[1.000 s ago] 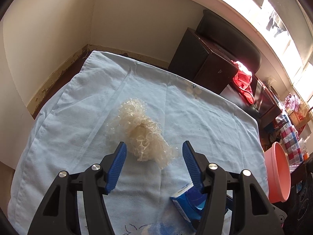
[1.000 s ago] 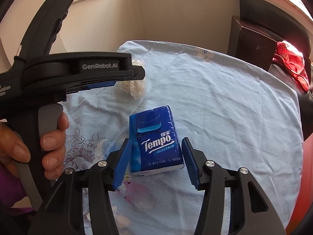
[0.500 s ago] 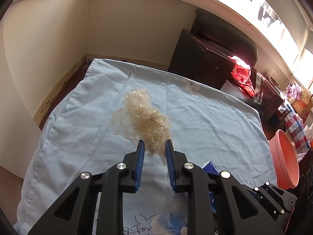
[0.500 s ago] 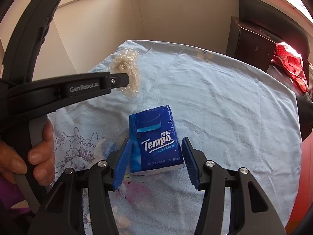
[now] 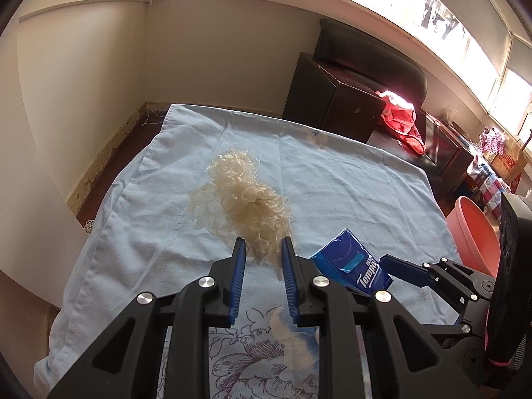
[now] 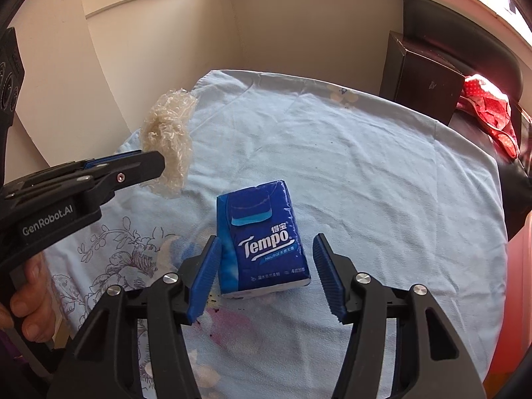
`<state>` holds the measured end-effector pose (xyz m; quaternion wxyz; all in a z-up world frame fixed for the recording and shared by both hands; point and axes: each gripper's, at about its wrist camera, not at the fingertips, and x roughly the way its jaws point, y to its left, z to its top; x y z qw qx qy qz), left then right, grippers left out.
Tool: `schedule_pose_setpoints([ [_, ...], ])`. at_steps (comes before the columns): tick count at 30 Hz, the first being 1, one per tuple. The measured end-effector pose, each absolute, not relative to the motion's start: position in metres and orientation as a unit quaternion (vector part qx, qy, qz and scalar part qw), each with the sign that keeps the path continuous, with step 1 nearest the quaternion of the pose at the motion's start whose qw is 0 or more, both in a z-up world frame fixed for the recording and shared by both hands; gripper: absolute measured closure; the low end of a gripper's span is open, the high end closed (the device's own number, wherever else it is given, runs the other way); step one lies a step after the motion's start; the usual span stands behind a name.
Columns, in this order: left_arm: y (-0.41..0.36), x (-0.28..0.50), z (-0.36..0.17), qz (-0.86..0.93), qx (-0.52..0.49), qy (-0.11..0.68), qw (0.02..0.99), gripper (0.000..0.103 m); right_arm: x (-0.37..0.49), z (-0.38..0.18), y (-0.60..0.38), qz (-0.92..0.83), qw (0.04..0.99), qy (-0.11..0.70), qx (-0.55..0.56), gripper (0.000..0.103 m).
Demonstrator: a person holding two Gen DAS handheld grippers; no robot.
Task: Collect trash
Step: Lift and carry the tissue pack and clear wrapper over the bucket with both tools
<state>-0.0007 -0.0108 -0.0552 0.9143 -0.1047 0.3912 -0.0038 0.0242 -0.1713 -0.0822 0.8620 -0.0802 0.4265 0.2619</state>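
Note:
A crumpled wad of clear yellowish plastic wrap (image 5: 242, 199) hangs from my left gripper (image 5: 262, 255), which is shut on its near end and holds it above the light blue cloth (image 5: 332, 179). In the right wrist view the wad (image 6: 169, 139) is lifted clear of the cloth. A blue Tempo tissue pack (image 6: 262, 242) lies on the cloth between the fingers of my right gripper (image 6: 266, 259), which is open around it; the left pad touches its side. The pack also shows in the left wrist view (image 5: 355, 266).
A pink plastic basin (image 5: 472, 232) stands off the right edge of the table. A dark cabinet (image 5: 332, 106) with a red cloth (image 5: 399, 119) stands behind. The wall is close on the left. The cloth has a flower print (image 6: 126, 259) near me.
My left gripper closed on the plastic wad and has lifted it up off the cloth. My right gripper stayed open around the tissue pack.

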Motion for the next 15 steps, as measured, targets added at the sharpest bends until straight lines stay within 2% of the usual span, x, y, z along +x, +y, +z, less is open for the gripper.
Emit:
schedule_pose_setpoints([
  [10, -0.022, -0.019, -0.050, -0.007, -0.084, 0.385, 0.919, 0.082, 0.002, -0.082, -0.175, 0.257, 0.873, 0.405, -0.084, 0.051],
  [15, -0.029, -0.027, -0.045, -0.008, -0.074, 0.379, 0.922, 0.082, -0.008, -0.079, -0.183, 0.255, 0.876, 0.403, -0.072, 0.058],
])
